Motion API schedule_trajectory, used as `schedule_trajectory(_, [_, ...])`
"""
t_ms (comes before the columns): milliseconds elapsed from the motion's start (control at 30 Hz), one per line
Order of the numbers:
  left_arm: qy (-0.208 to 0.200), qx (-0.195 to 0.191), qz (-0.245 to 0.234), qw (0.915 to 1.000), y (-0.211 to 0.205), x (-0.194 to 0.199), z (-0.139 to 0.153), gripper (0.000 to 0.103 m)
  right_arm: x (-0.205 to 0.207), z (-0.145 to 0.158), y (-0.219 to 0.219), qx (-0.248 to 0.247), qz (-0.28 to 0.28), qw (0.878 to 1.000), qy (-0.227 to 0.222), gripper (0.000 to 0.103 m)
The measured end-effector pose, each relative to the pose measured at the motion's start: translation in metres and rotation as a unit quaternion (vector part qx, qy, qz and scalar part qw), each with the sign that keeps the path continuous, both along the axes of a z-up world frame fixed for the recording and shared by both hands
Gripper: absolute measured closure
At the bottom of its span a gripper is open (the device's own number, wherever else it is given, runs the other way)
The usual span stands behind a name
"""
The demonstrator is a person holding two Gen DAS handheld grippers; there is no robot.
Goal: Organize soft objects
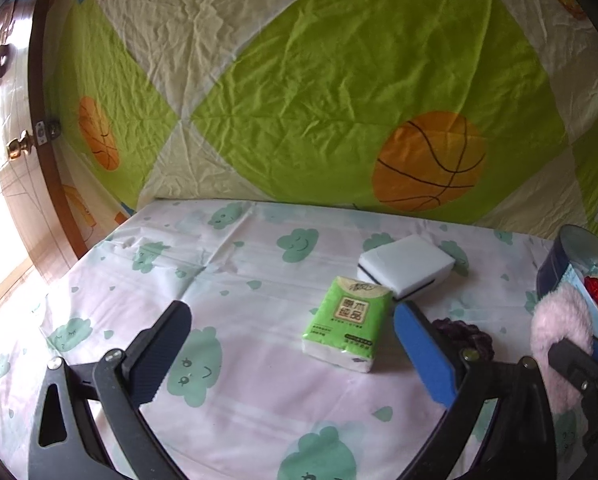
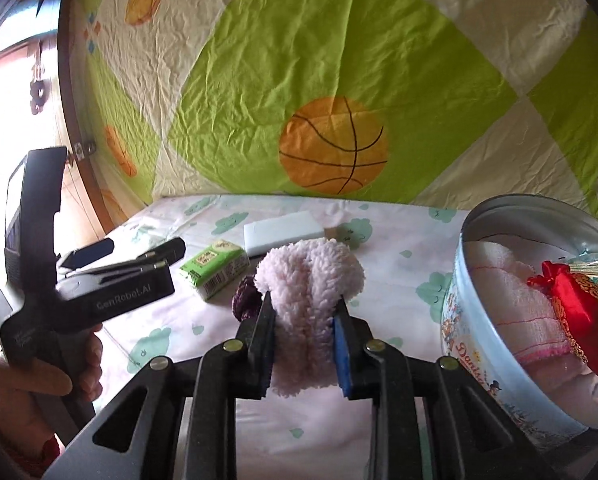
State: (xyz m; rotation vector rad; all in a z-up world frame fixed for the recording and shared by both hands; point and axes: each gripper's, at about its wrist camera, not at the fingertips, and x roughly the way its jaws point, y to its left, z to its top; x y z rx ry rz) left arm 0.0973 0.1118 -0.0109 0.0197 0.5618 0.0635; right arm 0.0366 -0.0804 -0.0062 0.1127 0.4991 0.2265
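Right wrist view: right gripper (image 2: 303, 320) closed on fluffy pink piece (image 2: 309, 280), pads pressing both sides, lifted above the table.
Left gripper (image 1: 283, 344): jaws wide open, empty, low over tissue pack (image 1: 347, 324).
Round tin (image 2: 539, 320): at right, already holding towel (image 2: 503, 296) and red pouch (image 2: 571, 304).
Still on the cloth: white sponge (image 1: 407, 264), dark purple item (image 2: 247, 292).
Risk: plush compresses and may slip out.
Risk: may catch on tin rim and tip it.
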Motion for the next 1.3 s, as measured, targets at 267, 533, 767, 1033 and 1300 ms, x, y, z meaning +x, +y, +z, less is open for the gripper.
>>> schedule_trajectory(267, [-0.001, -0.003, -0.135, 0.9909, -0.05, -0.01, 0.0, 0.002, -0.023, 0.024, -0.022, 0.023, -0.054, 0.995, -0.083, 0.076])
schedule_trajectory(533, [0.106, 0.046, -0.179, 0.9771, -0.108, 0.018, -0.025, 0.045, -0.023, 0.024, -0.03, 0.027, -0.072, 0.993, -0.089, 0.076])
schedule_trajectory(767, [0.159, -0.004, -0.189, 0.9692, -0.1, 0.033, -0.035, 0.062, -0.02, 0.019, -0.032, 0.024, -0.074, 0.994, -0.079, 0.076])
schedule_trajectory(1033, [0.053, -0.096, -0.19, 0.9757, -0.065, 0.006, -0.006, 0.063, -0.029, 0.022, -0.033, 0.034, -0.067, 0.991, -0.107, 0.076])
schedule_trajectory(1300, [-0.094, -0.09, -0.162, 0.9782, -0.057, -0.025, 0.022, 0.063, -0.042, 0.028, -0.02, 0.01, -0.059, 0.986, -0.159, 0.076])
